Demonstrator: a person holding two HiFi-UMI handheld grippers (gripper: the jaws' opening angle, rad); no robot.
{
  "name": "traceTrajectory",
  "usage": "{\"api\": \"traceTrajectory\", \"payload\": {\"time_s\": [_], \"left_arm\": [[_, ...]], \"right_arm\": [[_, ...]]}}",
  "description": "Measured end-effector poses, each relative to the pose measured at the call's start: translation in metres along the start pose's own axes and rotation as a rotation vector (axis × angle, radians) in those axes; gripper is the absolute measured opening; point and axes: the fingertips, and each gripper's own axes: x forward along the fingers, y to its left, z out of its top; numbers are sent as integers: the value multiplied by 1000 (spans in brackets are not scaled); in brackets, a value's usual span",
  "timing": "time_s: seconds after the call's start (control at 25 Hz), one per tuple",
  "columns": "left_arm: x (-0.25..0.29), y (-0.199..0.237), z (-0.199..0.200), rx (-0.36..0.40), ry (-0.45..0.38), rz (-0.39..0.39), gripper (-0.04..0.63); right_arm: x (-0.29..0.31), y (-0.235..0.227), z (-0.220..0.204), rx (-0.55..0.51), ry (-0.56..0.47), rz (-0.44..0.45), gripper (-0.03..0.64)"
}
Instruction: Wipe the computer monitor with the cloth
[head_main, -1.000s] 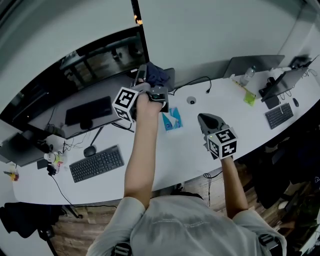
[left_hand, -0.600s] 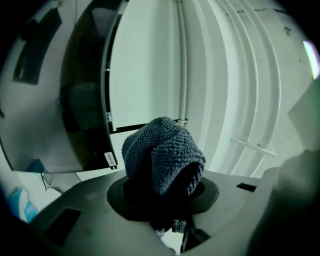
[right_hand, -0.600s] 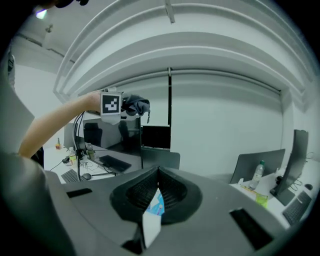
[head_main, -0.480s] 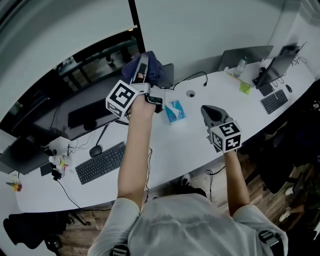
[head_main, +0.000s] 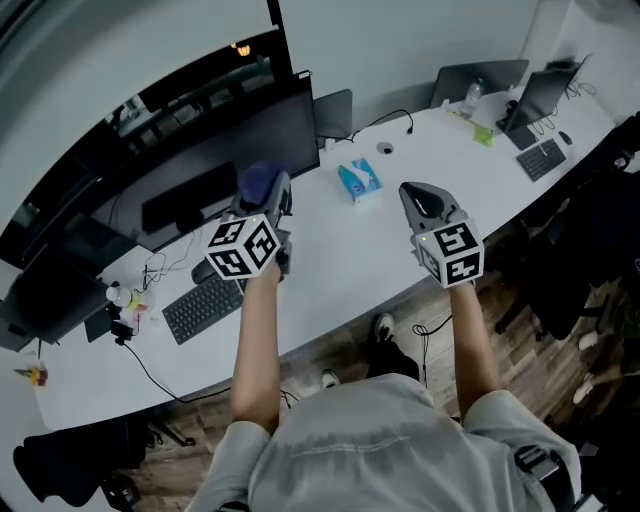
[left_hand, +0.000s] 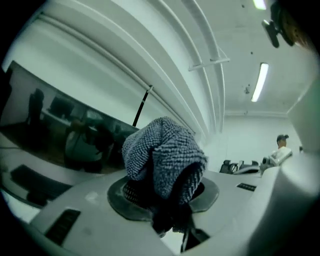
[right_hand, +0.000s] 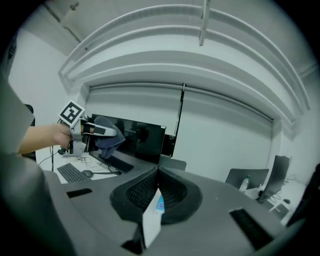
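Note:
The black computer monitor (head_main: 225, 140) stands at the back of the white desk (head_main: 330, 250). My left gripper (head_main: 280, 192) is shut on a bunched blue cloth (head_main: 258, 181), held in front of the screen's lower right part; whether the cloth touches the screen I cannot tell. In the left gripper view the cloth (left_hand: 162, 157) covers the jaws. The right gripper view shows the monitor (right_hand: 142, 137), the left gripper (right_hand: 95, 131) and the cloth (right_hand: 109, 139) off to the left. My right gripper (head_main: 417, 195) hovers over the desk to the right, shut, holding nothing.
A blue tissue box (head_main: 358, 180) lies on the desk between the grippers. A keyboard (head_main: 205, 308) and cables lie below the monitor. A laptop (head_main: 478, 75), a bottle (head_main: 472, 96) and a second keyboard (head_main: 545, 158) are at the far right.
My left gripper has carried the cloth from the monitor's upper right edge down and left across the screen. The right gripper has stayed about where it was.

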Motion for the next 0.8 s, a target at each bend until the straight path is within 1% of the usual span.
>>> {"api": "traceTrajectory", "payload": {"time_s": [0.08,0.24,0.36,0.44,0.52,0.6,0.64,0.72,0.8], "left_arm": [[-32,3,-13,72,33,2,120],[-82,2,-32,162,70,-29,124],[-109,-2,-42,214,83,-54,126],[-125,-8,-46,243,90,-73,127],[-141,-17,-46,240,89,-98,127],[-155,-24,-41,201,71,-121,127],[-161,-27,-36,194,59,-126,127],[-173,-30,-27,213,43,-125,127],[-181,-35,-20,256,34,-125,127]], "right_arm": [[-9,21,1,-32,8,-14,2],[-29,60,4,-59,-4,-14,2],[-43,82,5,-99,-13,-24,2],[-52,95,3,-106,-15,-19,2],[-61,104,3,-86,-21,-6,2],[-73,109,7,-54,-39,-6,2],[-78,111,11,-48,-50,-13,2],[-87,114,17,-53,-66,-31,2],[-94,118,21,-62,-74,-41,2]]}}
